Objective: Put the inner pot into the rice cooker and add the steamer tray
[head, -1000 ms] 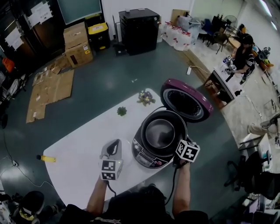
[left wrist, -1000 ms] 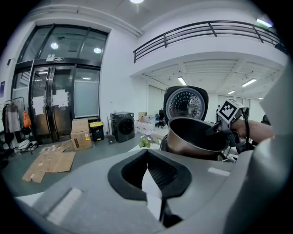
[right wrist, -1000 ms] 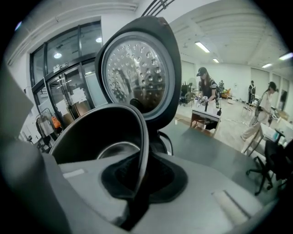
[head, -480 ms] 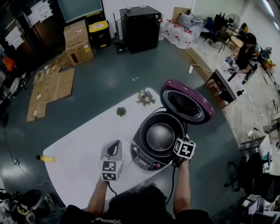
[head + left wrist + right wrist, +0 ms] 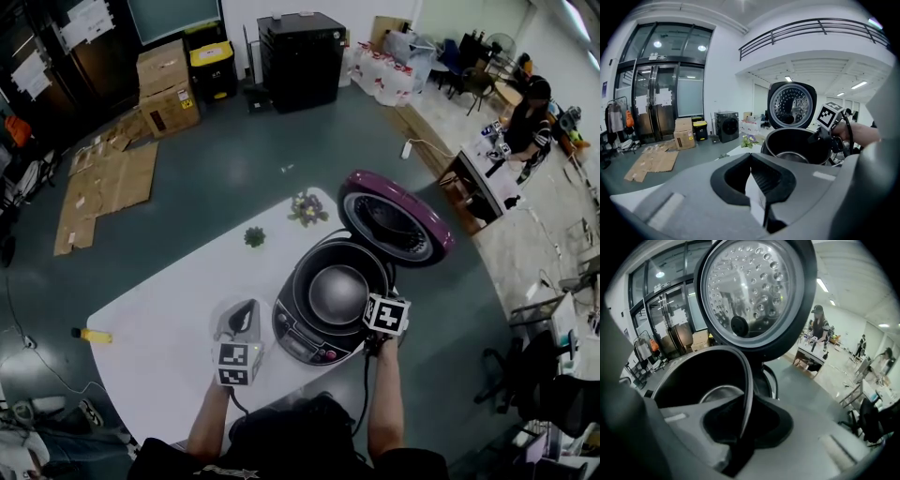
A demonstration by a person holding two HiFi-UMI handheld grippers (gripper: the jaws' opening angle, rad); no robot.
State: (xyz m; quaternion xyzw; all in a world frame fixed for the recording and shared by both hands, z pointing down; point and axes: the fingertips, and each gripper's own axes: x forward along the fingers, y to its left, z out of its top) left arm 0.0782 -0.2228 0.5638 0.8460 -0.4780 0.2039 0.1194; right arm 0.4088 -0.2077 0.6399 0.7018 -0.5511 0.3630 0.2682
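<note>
The right gripper (image 5: 740, 441) pinches the near-right rim of the pot (image 5: 337, 292), which is seated in the open cooker (image 5: 298, 343). The left gripper (image 5: 238, 321), jaws together and empty, hovers just left of the cooker. No steamer tray is in sight.

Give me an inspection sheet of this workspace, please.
Surface: white table.
Job's things: rice cooker, lid open; inner pot inside it; steamer tray: nothing seen.
Clutter: potted flowers, small plant.
Grippers: left gripper shut, empty; right gripper shut on the inner pot's rim.
Cables: black cables trail from both grippers.
Surroundings: flattened cardboard, boxes, a person at a desk.
</note>
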